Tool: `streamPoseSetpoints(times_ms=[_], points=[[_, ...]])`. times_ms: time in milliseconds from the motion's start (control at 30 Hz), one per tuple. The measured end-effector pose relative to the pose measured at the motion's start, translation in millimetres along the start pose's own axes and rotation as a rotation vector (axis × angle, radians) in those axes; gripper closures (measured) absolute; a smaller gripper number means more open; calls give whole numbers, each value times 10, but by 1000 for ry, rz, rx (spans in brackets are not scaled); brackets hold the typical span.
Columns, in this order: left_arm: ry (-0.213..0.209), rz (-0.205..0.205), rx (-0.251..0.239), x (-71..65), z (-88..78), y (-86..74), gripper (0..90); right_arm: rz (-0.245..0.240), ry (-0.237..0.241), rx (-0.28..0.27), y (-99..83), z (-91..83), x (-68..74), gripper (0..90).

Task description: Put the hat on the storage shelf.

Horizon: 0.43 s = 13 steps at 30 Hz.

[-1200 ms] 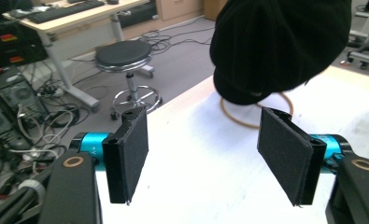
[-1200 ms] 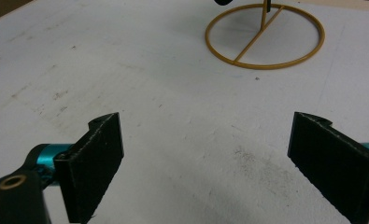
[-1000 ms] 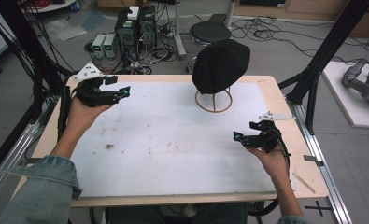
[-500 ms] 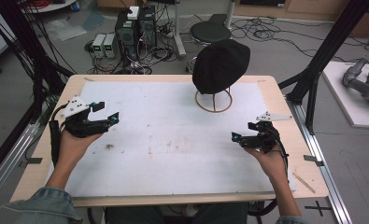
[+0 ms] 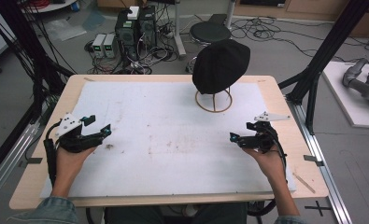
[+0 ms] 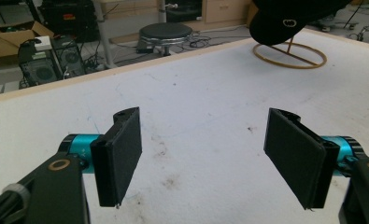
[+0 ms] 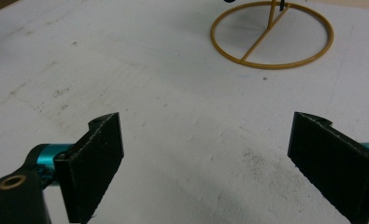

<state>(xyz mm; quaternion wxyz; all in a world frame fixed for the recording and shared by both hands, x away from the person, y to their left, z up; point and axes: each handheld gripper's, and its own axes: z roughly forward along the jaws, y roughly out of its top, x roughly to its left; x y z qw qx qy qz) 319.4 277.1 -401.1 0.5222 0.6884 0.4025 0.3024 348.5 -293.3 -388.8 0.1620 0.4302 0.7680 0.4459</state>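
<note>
left gripper [image 5: 98,133] is held low over the left part of the white mat [image 5: 173,140], in the person's left hand [image 5: 70,156], pointing toward the table's middle. in the left gripper view its jaws stand wide apart with nothing between them; only stained mat [image 6: 196,116] lies in the gap.

right gripper [image 5: 236,138] is held over the right part of the mat in the right hand [image 5: 266,156], pointing left toward the middle. in the right gripper view its jaws are likewise spread wide and hold nothing; bare mat [image 7: 173,116] shows between the pads [image 7: 98,163]. the two grippers are well apart, on opposite sides of the mat.

black cap [image 5: 221,65] sits on a wire stand [image 5: 213,100] at the far middle of the mat (the stand's ring base rests flat on the mat, its upright mostly hidden under the cap). the cap is well apart from both grippers, nearer the right one. in the left gripper view the cap [image 6: 289,18] shows at the upper right with a small emblem on it, above the ring base [image 6: 289,56]. the right gripper view shows the ring base [image 7: 272,37] ahead.

the mat carries scattered dark marks near its middle. wooden table [image 5: 285,93] borders the mat on all sides. a round stool [image 5: 210,31] stands on the floor beyond the far edge.
</note>
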Motion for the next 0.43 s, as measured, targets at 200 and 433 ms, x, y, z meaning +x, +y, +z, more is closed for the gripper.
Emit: streamPoseSetpoints(times_ms=[200, 433], points=[[0, -15, -1, 37, -15, -64, 280, -5, -2, 2, 4, 4, 3, 102], [-7, -7, -10, 42, -25, -66, 276, -5, -3, 1, 6, -3, 11, 102]])
